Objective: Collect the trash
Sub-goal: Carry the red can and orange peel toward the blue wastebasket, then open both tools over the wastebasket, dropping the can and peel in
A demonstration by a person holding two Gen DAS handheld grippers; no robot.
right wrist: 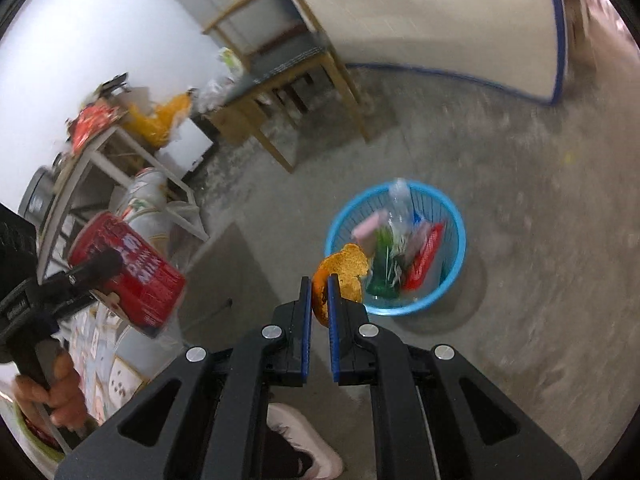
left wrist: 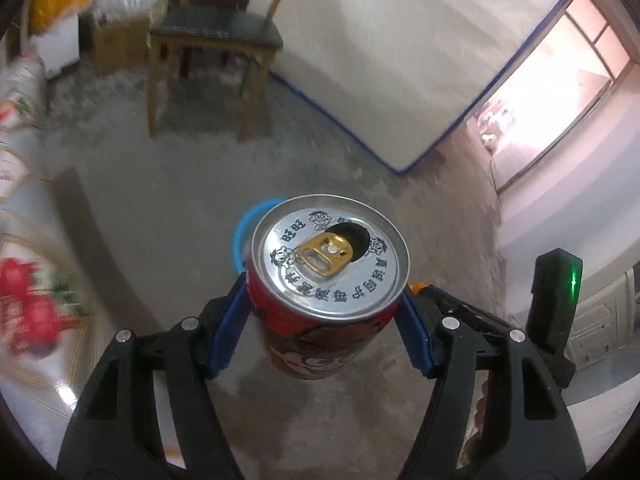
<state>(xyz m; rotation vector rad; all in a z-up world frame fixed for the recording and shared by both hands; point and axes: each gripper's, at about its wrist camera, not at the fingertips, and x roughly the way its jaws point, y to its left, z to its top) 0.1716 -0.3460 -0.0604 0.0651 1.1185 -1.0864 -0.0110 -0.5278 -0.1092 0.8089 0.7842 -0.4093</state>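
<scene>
Trash is in both my grippers. Nearest, my left gripper (left wrist: 326,312) is spread wide around a red drink can (left wrist: 326,280), its blue pads pressed to the can's two sides; the can is off the floor, its opened top and gold pull tab facing the camera. In the right wrist view the same can (right wrist: 128,268) shows at the left, tilted, with the person's hand (right wrist: 52,396) on the handle below it. My right gripper (right wrist: 319,296) is almost closed, pinching a curled piece of orange peel (right wrist: 344,276) between its pads.

Just beyond the peel, a blue basket (right wrist: 454,256) stands on the bare concrete floor (right wrist: 520,280), already holding a clear bottle, wrappers and something green. Its rim (left wrist: 242,232) peeks out behind the can in the left view.

I judge this the carrying step: both pieces are lifted, neither dropped. Next I need each gripper over the basket's mouth before opening it.

Farther off stand a wooden chair (right wrist: 280,80) and a mattress (left wrist: 400,60) leaning upright.
</scene>
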